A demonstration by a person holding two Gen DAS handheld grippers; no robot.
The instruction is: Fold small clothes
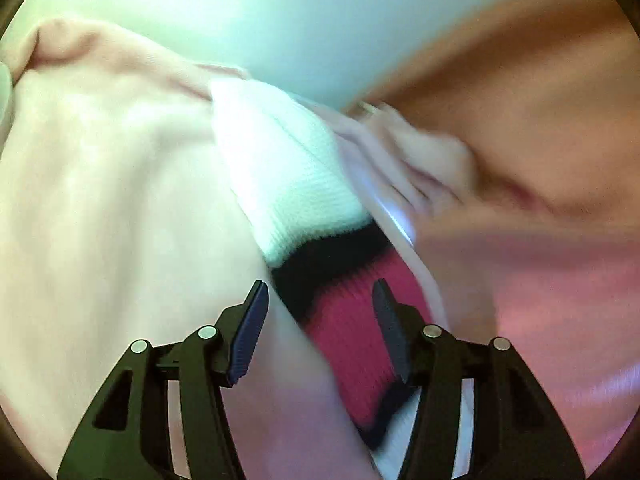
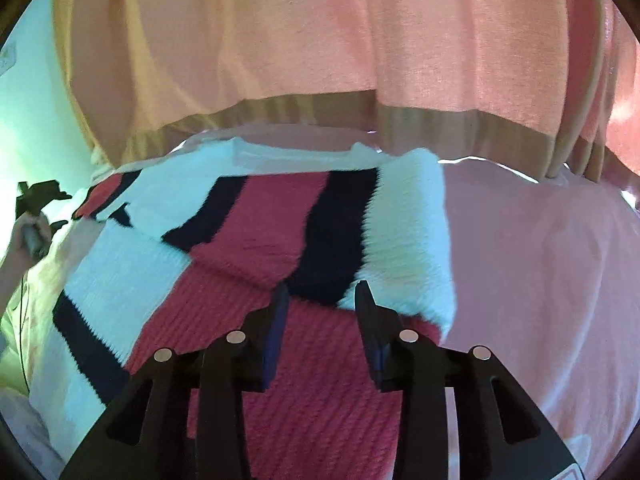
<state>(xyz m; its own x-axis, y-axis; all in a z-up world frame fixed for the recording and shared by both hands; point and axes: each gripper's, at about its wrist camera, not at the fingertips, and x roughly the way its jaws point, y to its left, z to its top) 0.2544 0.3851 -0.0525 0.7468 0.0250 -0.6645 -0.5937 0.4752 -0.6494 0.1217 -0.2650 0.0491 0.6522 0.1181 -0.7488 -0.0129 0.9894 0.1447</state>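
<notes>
Jaws apart above striped sweater [image 2: 280,240]; stripes slanting away.

No writing, label, brand, number or sign can be read in either view. The striped knit sweater [image 2: 256,240] ahead of the right gripper's fingers bears only bands of red, black and white. The left wrist view is smeared, so a small tag on the cloth beyond those fingers might go unseen.
</notes>
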